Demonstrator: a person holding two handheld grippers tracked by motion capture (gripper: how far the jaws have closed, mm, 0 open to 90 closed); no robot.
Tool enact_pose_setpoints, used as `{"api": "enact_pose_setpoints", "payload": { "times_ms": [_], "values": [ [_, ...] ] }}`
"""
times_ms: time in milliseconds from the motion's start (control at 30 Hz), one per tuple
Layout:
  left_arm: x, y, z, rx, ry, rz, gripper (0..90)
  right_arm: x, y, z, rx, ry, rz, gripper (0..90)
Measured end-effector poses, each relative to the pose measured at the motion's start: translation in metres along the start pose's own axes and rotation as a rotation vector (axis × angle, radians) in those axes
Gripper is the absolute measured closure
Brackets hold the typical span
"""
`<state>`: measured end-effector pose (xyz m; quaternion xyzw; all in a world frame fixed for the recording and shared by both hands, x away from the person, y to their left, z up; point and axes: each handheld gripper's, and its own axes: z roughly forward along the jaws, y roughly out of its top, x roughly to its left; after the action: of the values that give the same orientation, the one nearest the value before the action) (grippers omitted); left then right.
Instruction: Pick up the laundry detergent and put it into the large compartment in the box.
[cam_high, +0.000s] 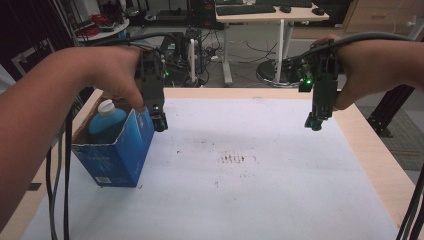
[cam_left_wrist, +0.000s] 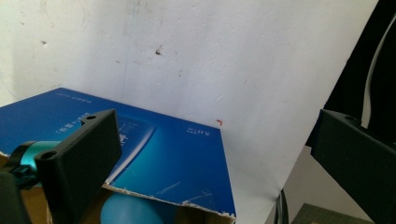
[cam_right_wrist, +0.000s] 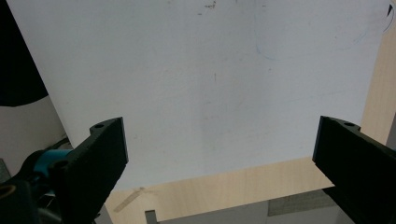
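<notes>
A blue cardboard box (cam_high: 117, 152) stands at the table's left, its top torn open, with a blue bottle with a white cap (cam_high: 106, 119) upright inside. My left gripper (cam_high: 159, 121) hangs just above the box's right top edge, open, nothing between its jaws. In the left gripper view the box's blue side (cam_left_wrist: 154, 154) lies below the wide-apart jaws, with the bottle (cam_left_wrist: 135, 211) showing past the torn rim. My right gripper (cam_high: 315, 122) hovers above the table's right part, open and empty. The right gripper view looks down on the white sheet (cam_right_wrist: 205, 84).
A white sheet (cam_high: 250, 170) covers the wooden table (cam_high: 372, 150), with dark smudges (cam_high: 235, 159) near its middle. Cables (cam_high: 57, 190) trail down at the left and at the right edge (cam_high: 412, 210). Desks and equipment stand on the floor beyond the far edge.
</notes>
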<state>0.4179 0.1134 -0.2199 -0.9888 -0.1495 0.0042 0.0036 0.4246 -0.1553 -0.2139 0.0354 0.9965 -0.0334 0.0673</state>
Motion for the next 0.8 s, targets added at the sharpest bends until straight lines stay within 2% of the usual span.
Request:
{"api": "enact_pose_setpoints", "payload": {
  "times_ms": [133, 400, 800],
  "values": [
    [-0.0011, 0.0, -0.0001, -0.002, -0.005, 0.016, 1.6, 0.0009, 0.0002, -0.0015, -0.001, -0.001, -0.002, 2.2],
    [-0.004, -0.0015, -0.0003, 0.001, -0.015, 0.01, 1.6, 0.0029, 0.0007, -0.0028, -0.005, -0.005, -0.002, 2.2],
    [-0.0061, 0.0016, 0.0006, -0.014, -0.026, 0.029, 1.6, 0.0049, -0.0007, -0.004, -0.001, -0.008, 0.0, 2.2]
  ]
}}
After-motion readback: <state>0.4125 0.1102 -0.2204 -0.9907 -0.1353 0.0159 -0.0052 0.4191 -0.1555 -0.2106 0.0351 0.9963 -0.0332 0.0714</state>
